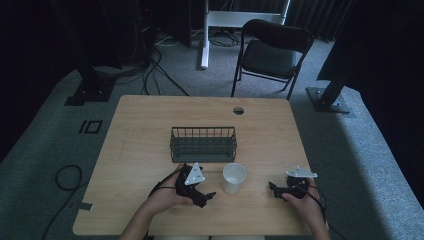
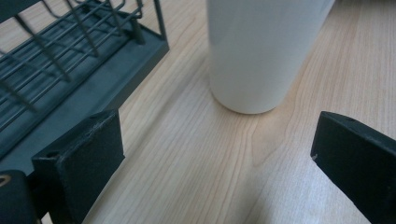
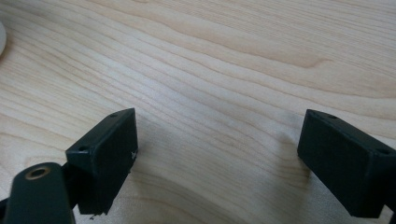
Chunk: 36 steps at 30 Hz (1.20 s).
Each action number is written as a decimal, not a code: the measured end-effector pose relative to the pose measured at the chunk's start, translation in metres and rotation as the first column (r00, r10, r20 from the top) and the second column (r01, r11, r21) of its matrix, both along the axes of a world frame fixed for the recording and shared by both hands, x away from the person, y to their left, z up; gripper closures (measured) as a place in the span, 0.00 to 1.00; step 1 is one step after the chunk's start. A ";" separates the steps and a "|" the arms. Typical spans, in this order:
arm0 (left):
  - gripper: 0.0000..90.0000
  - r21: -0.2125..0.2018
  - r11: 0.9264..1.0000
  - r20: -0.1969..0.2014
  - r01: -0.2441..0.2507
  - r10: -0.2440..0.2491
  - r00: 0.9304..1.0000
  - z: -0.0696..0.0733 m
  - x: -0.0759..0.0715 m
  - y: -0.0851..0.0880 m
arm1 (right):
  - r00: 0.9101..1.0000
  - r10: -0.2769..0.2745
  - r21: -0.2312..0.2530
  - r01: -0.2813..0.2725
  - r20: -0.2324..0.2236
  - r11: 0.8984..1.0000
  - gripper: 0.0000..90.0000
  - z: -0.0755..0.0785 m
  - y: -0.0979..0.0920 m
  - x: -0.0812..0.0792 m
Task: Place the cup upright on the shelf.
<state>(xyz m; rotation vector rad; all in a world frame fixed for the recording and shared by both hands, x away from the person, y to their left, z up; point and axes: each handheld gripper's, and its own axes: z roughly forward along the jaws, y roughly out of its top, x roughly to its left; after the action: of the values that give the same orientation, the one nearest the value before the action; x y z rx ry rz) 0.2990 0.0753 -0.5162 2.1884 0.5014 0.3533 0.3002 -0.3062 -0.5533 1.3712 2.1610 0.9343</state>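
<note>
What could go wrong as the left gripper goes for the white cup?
The left gripper, jaws open, sits low near the white cup's base; the cup is tall and stands upright, so a bump there might tip it. The wire basket stands close beside the cup, so one jaw could catch its frame. The right gripper is open and apart, too far to steady it.

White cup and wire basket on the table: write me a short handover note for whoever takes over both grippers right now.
Left gripper: open, empty, aimed at the cup, close but not touching.
Right gripper: open, empty, over bare table right of the cup.
Cup: upright, just in front of the basket, apart from it.
Basket: looks empty.
Done: nothing gripped or moved, as far as things lie.
Left: probably grip the cup with the left gripper and set it in the basket.
</note>
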 end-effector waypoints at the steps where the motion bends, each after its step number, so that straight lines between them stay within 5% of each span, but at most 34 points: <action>1: 0.03 -0.013 1.000 -0.004 0.003 -0.003 1.000 0.000 0.000 -0.002 | 1.000 0.000 0.000 0.000 0.000 1.000 0.13 0.000 0.000 0.000; 36: 0.03 -0.112 0.989 -0.012 0.095 -0.096 0.995 0.004 0.016 -0.062 | 1.000 0.001 0.000 -0.001 0.000 1.000 0.13 0.000 0.000 0.001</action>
<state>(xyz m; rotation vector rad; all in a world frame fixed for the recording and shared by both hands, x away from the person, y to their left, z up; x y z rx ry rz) 0.3154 0.0138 -0.5119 2.0999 0.4141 0.2490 0.3016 -0.3067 -0.5532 1.3706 2.1620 0.9338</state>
